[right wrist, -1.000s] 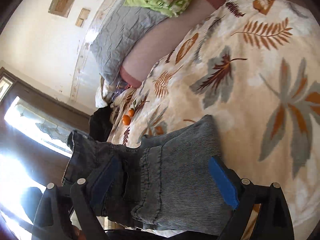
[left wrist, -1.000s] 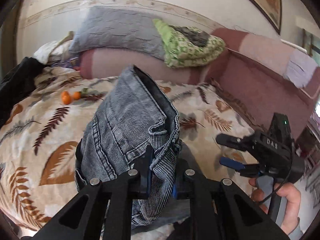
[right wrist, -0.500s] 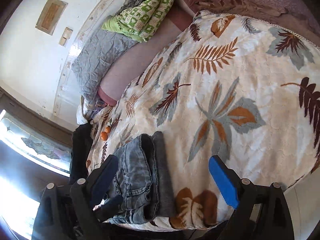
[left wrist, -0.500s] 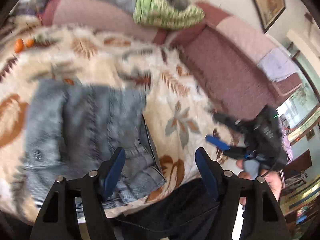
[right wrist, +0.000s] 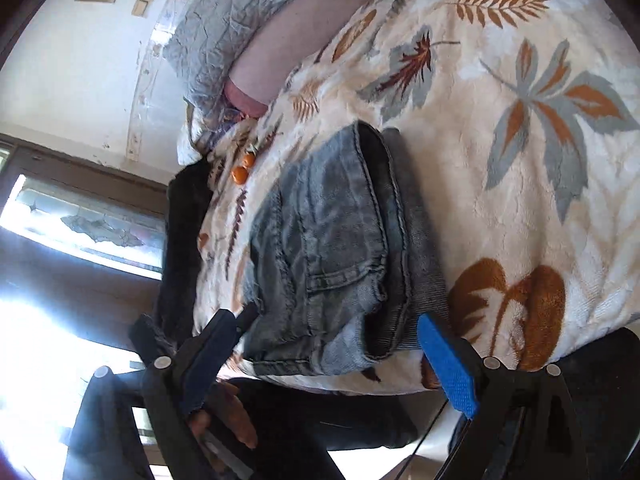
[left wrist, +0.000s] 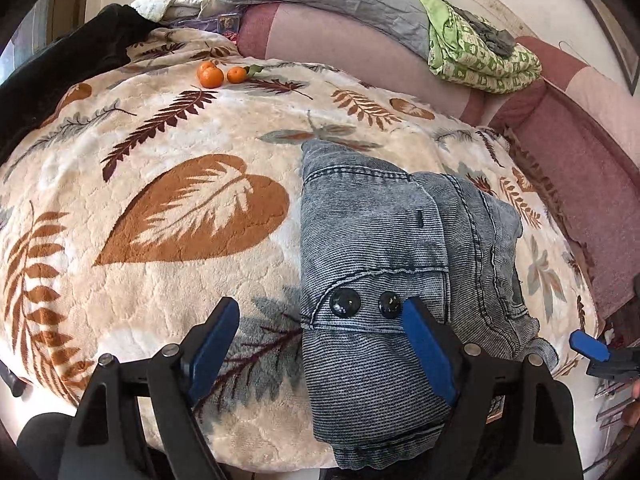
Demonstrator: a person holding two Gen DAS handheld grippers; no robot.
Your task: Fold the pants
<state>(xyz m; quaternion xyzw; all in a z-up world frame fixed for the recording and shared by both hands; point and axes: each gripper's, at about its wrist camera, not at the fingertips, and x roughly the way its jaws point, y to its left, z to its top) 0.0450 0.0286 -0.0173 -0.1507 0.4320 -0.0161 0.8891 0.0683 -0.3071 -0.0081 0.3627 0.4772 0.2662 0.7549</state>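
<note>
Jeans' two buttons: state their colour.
The buttons are glossy black, clearest in the left wrist view.

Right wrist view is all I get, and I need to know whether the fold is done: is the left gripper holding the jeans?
Observer: No. The left gripper has its jaws opening; the edge of the folded jeans lies between them, unpinched, on the blanket.
Operator: Which face is up?
Observer: A flap with two dark buttons faces up, near the left gripper.
</note>
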